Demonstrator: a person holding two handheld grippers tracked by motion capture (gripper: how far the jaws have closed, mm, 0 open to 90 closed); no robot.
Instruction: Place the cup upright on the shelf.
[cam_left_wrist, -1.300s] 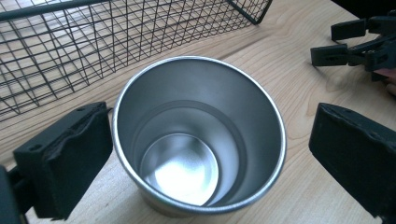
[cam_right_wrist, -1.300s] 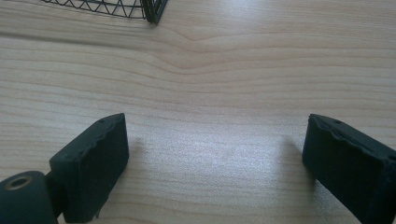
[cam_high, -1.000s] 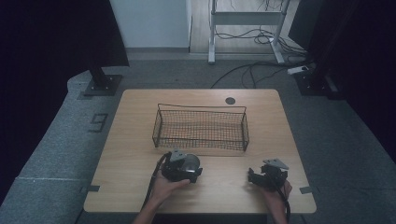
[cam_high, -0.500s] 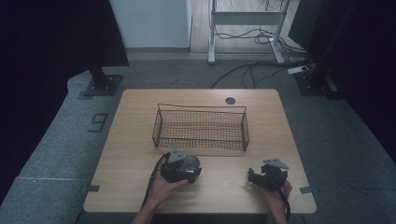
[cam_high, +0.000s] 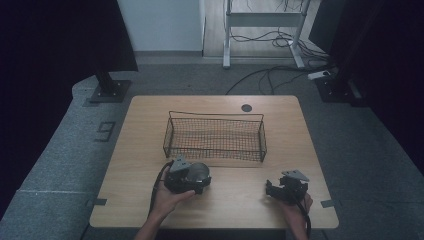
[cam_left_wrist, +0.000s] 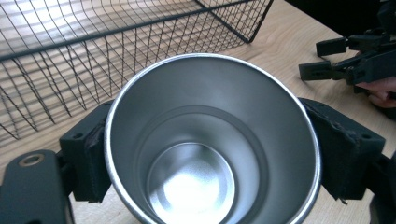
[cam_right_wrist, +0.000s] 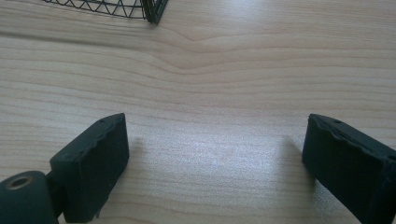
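My left gripper (cam_left_wrist: 205, 154) has just closed its jaws on the steel cup (cam_left_wrist: 205, 140) beside the wire basket (cam_high: 215, 136); my right gripper (cam_right_wrist: 215, 158) rests open on the worktop (cam_right_wrist: 233, 70).

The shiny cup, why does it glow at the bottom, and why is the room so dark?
In the left gripper view the metal cup mirrors light as a soft bright patch; in the high view the room's edges are dim and only the table is lit.

A basket (cam_high: 215, 137) sat mid-table (cam_high: 300, 125). A cup (cam_high: 199, 172) stood just before it, left of the right gripper (cam_high: 272, 189).
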